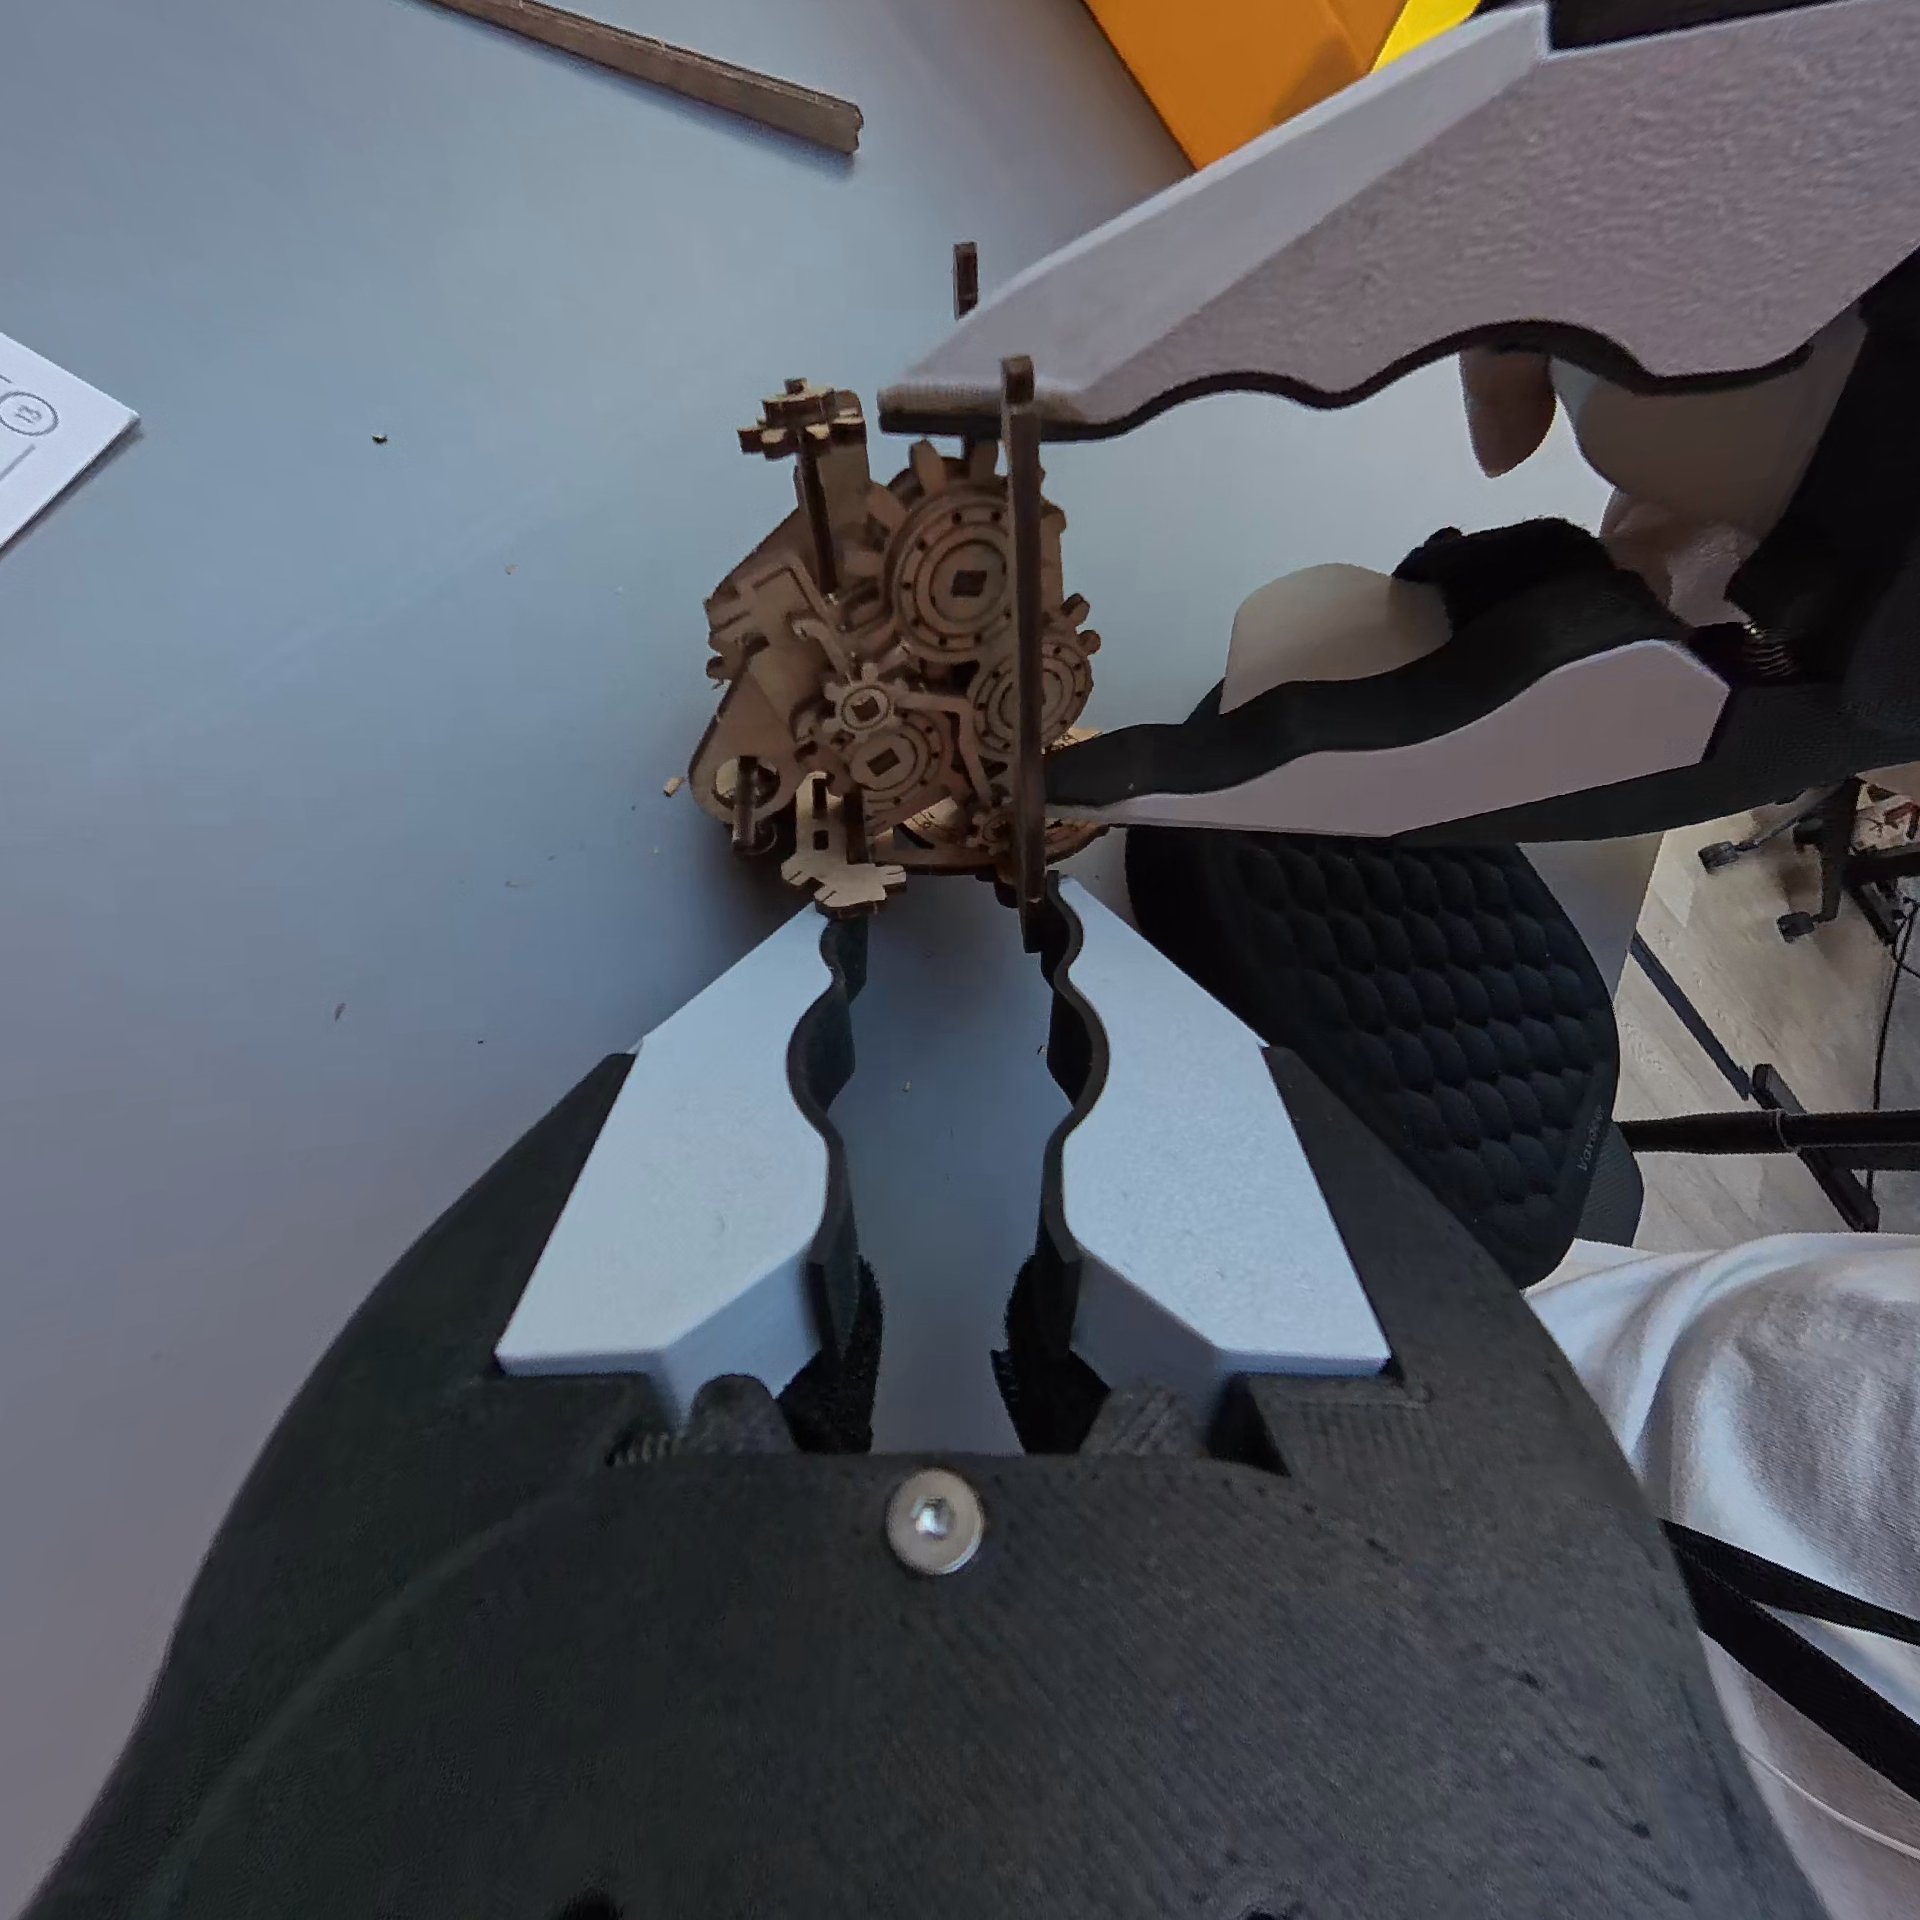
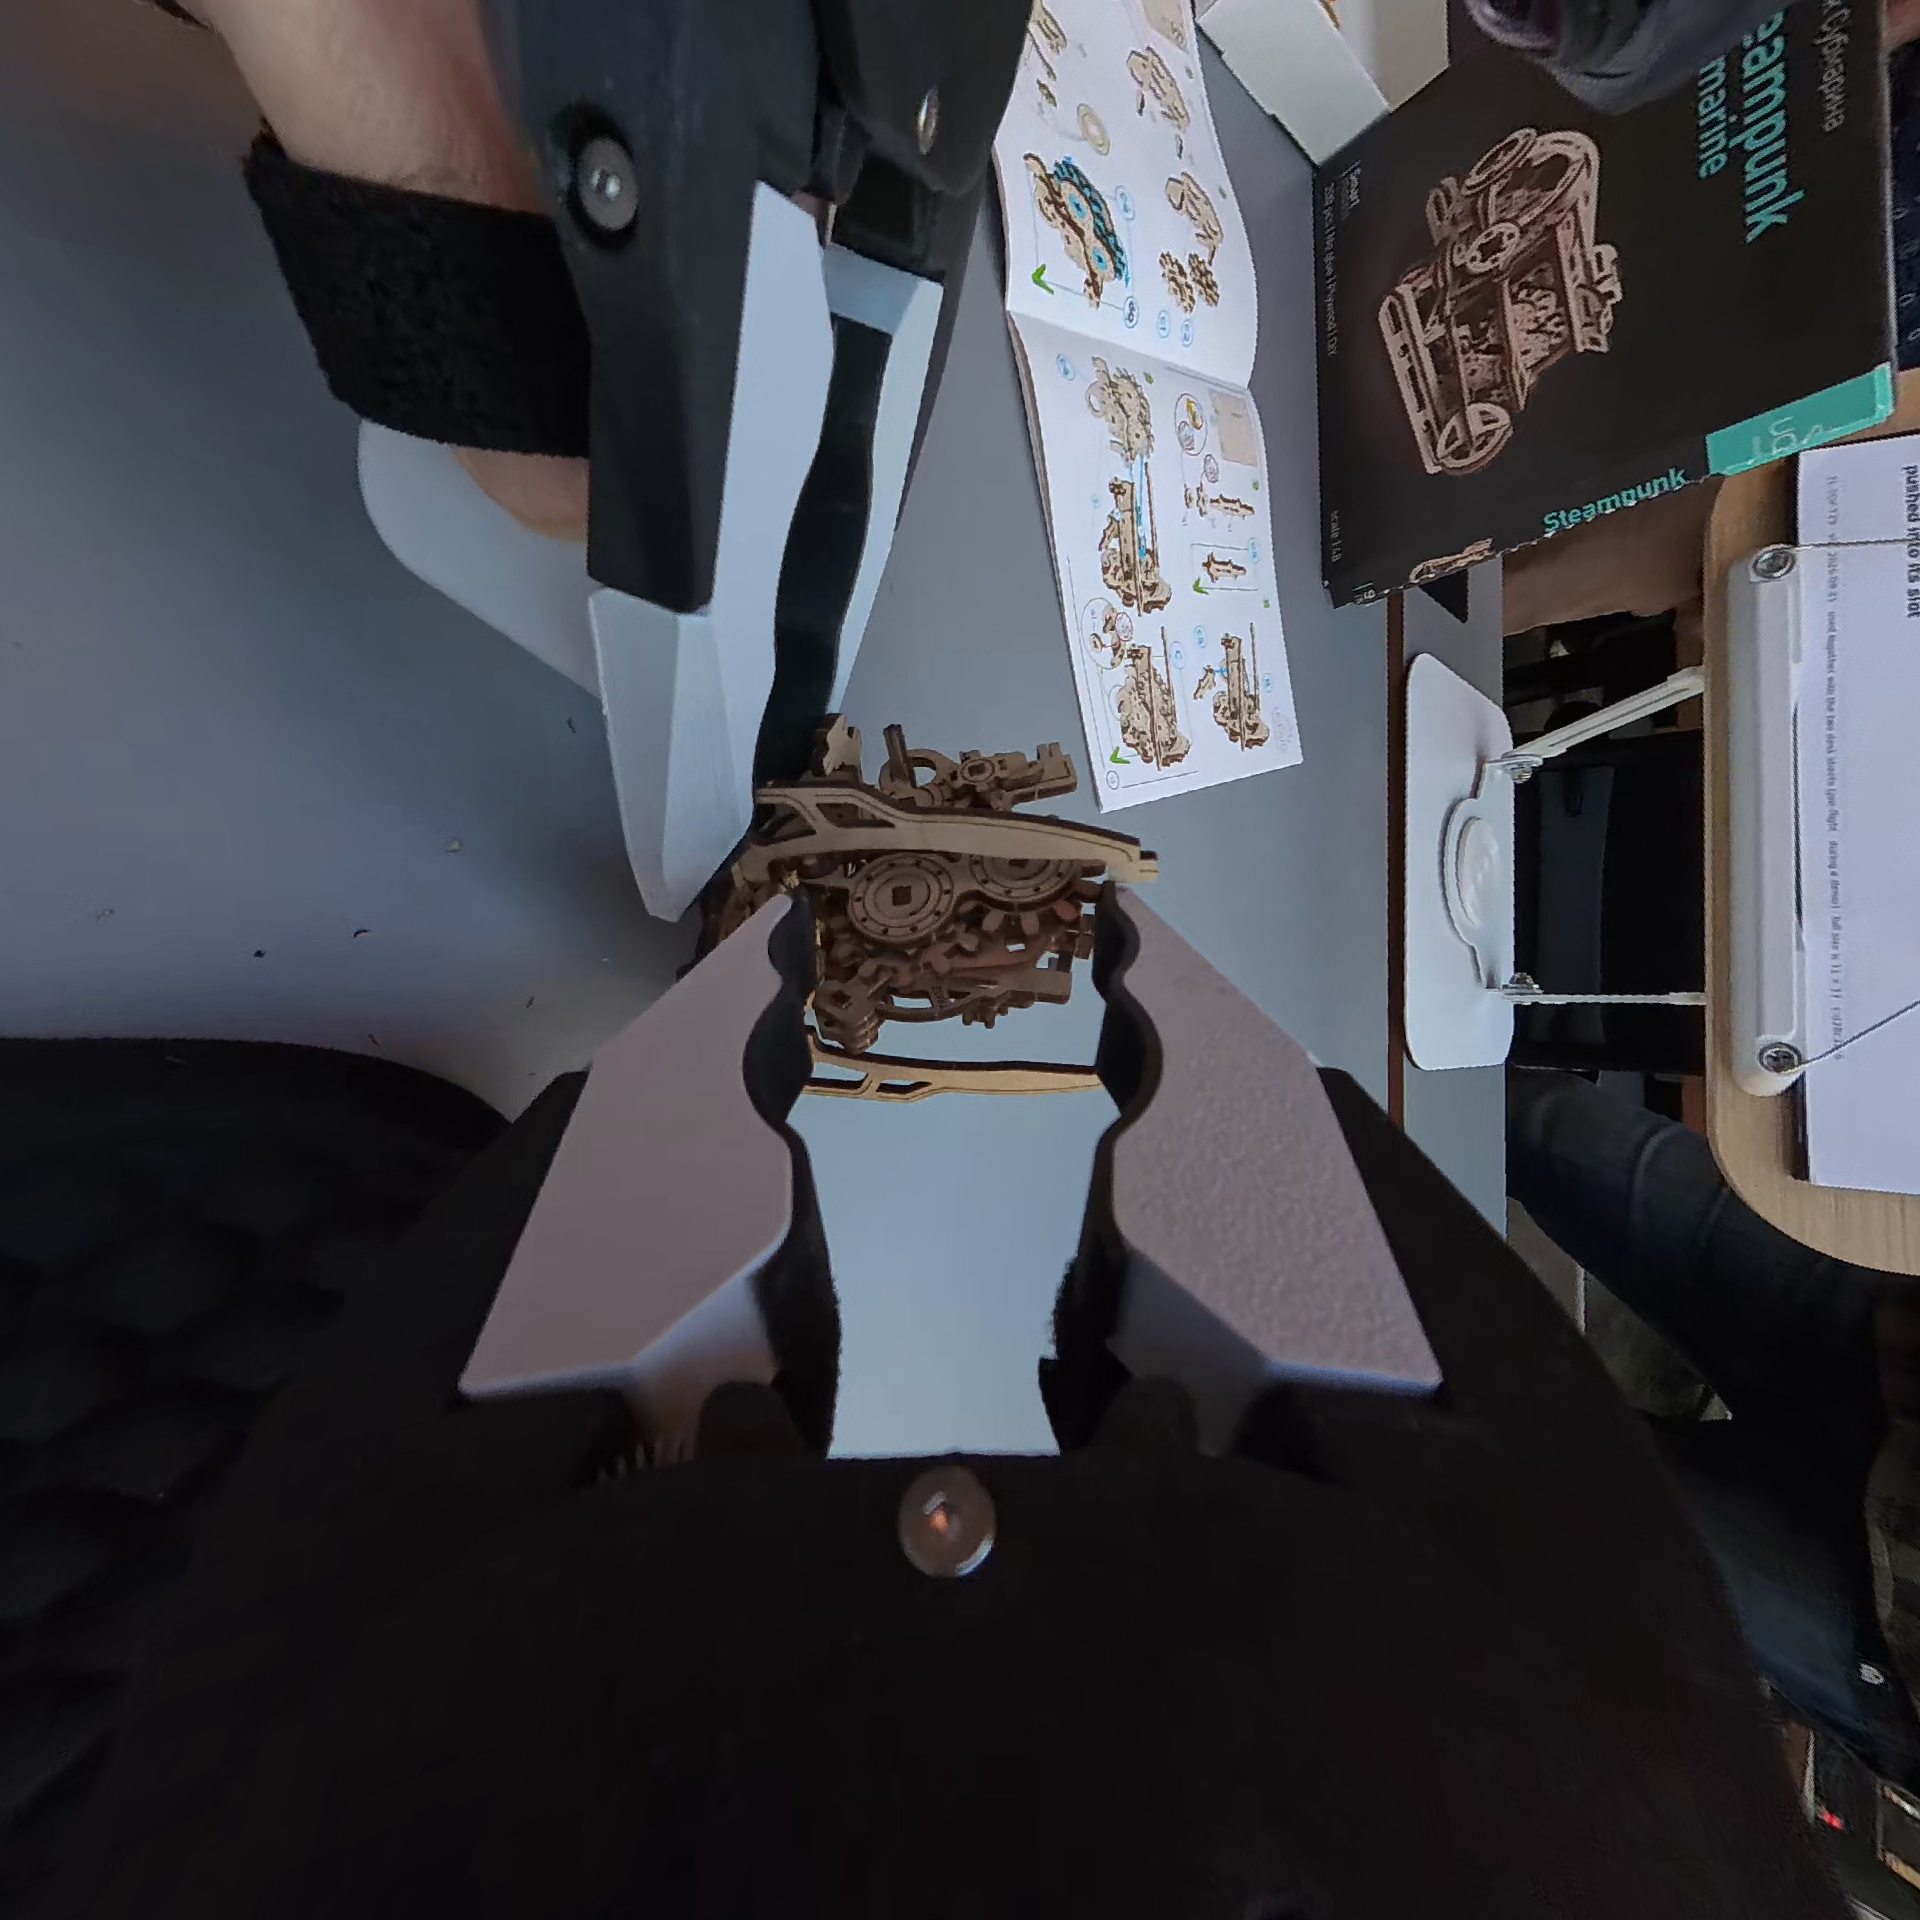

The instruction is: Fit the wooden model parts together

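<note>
A pale wooden gear model (image 1: 894, 665) stands on the grey table (image 1: 312, 779). My left gripper (image 1: 948, 914) reaches it from the near side, jaws half closed, with the model's near end between the fingertips. My right gripper (image 1: 997, 603) comes in from the upper right, shut on a thin wooden side panel (image 1: 1023, 644) seen edge-on against the model's right side. In the right wrist view this panel (image 2: 956, 1081) spans my right gripper (image 2: 951, 925) just in front of the model (image 2: 914, 904). The left gripper (image 2: 727, 831) comes down from above onto the model's left end.
A dark wooden strip (image 1: 675, 73) and an orange box (image 1: 1247, 62) lie at the far side. A white sheet (image 1: 42, 436) lies left. An open instruction booklet (image 2: 1143, 416), black kit box (image 2: 1558, 291) and clipboard (image 2: 1849, 831) are right. A black mesh chair (image 1: 1403, 1039) stands beside the table.
</note>
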`<action>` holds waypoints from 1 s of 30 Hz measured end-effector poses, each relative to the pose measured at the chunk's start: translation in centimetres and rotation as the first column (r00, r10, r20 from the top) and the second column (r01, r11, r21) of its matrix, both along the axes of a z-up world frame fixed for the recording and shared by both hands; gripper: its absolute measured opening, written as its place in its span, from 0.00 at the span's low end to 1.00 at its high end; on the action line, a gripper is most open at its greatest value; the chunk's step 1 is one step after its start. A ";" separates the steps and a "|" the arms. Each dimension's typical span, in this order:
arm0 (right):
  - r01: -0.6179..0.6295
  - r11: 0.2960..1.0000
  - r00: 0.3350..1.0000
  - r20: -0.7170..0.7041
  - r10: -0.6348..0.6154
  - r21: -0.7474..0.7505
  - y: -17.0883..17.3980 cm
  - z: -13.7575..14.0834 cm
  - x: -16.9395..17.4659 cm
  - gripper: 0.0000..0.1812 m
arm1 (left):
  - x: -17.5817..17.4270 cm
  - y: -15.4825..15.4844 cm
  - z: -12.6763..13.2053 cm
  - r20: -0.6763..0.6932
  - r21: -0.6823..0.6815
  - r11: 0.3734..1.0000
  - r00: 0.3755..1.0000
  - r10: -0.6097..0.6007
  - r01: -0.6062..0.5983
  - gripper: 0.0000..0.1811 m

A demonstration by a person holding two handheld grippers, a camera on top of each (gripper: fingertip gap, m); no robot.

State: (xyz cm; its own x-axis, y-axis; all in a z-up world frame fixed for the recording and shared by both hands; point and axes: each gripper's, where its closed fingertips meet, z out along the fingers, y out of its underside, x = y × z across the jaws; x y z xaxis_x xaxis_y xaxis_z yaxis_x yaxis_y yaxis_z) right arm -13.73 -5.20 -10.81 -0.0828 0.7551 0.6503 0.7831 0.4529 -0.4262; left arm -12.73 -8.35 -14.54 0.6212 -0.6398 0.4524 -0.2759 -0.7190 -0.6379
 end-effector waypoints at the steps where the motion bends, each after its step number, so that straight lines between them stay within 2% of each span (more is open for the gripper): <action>1: 0.002 1.000 1.000 0.003 -0.002 -0.002 0.0 0.0 0.0 0.29 | 0.0 0.0 0.0 0.002 -0.001 1.000 1.000 -0.001 0.001 0.18; 11: -0.031 0.999 0.998 0.056 0.029 0.027 -0.2 0.2 0.2 0.27 | 0.0 0.0 0.0 0.005 -0.003 1.000 1.000 -0.003 0.003 0.18; 21: 0.131 0.991 0.991 -0.033 -0.131 -0.017 -0.1 0.1 0.6 0.27 | 0.0 0.0 0.0 -0.051 0.028 0.999 0.998 0.020 -0.019 0.18; 30: 0.199 0.978 0.973 -0.105 -0.204 -0.054 0.1 0.0 0.7 0.26 | -0.1 0.2 -0.1 -0.033 0.035 0.999 0.999 0.037 -0.036 0.18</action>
State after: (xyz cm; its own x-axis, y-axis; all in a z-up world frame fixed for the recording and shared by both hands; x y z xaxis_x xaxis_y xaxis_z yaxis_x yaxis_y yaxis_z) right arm -13.07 -5.12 -10.86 0.1438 0.7763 0.6137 0.8041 0.2698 -0.5298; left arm -12.78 -8.18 -14.61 0.6590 -0.6311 0.4092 -0.2718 -0.7070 -0.6529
